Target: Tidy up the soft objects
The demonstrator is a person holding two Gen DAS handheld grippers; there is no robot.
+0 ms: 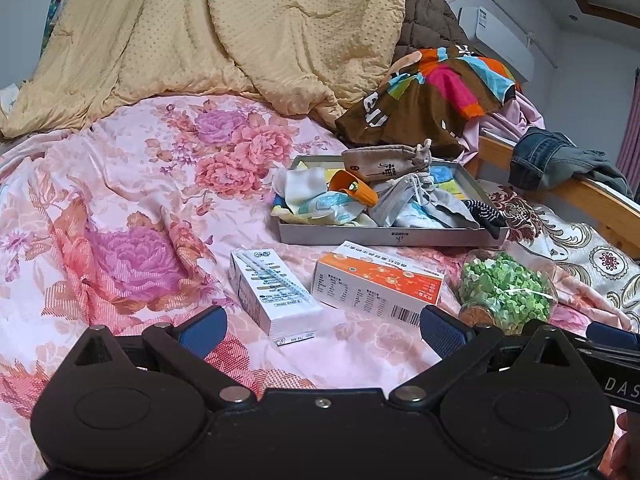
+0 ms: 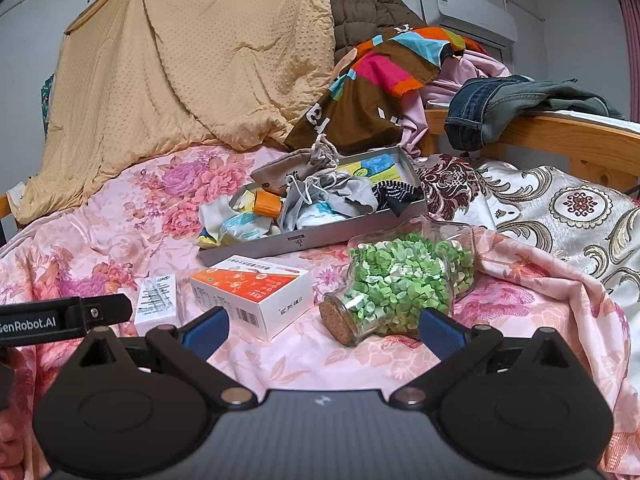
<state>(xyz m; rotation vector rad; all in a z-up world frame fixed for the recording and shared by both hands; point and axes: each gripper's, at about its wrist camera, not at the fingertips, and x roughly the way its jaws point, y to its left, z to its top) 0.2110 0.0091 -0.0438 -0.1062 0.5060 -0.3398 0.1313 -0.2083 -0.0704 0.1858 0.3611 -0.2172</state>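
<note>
Both my grippers hang low over the bed with jaws spread wide and nothing between them: the left gripper (image 1: 322, 330) and the right gripper (image 2: 322, 330).

The soft things, a tan pouch (image 1: 384, 162), a grey pouch (image 1: 404, 196), folded cloths (image 1: 316, 200) and a dark dotted sock (image 1: 486, 210), sit heaped in the grey tray (image 1: 384, 236), well ahead of both sets of jaws.

My worry is the jar (image 2: 400, 284) of green bits, lying on its side just ahead of my right jaws, nearer the right finger. It looks free to roll on the sheet; a forward reach could nudge it toward the bed's edge or pop its cork.

The orange box (image 2: 256, 296) lies just ahead of the right jaws' left finger, and the white carton (image 1: 272, 292) just ahead of my left jaws. Both block a straight reach to the tray, so I'd judge going over them safer. The pouch cords (image 2: 320, 152) could snag a finger and drag the heap out.
</note>
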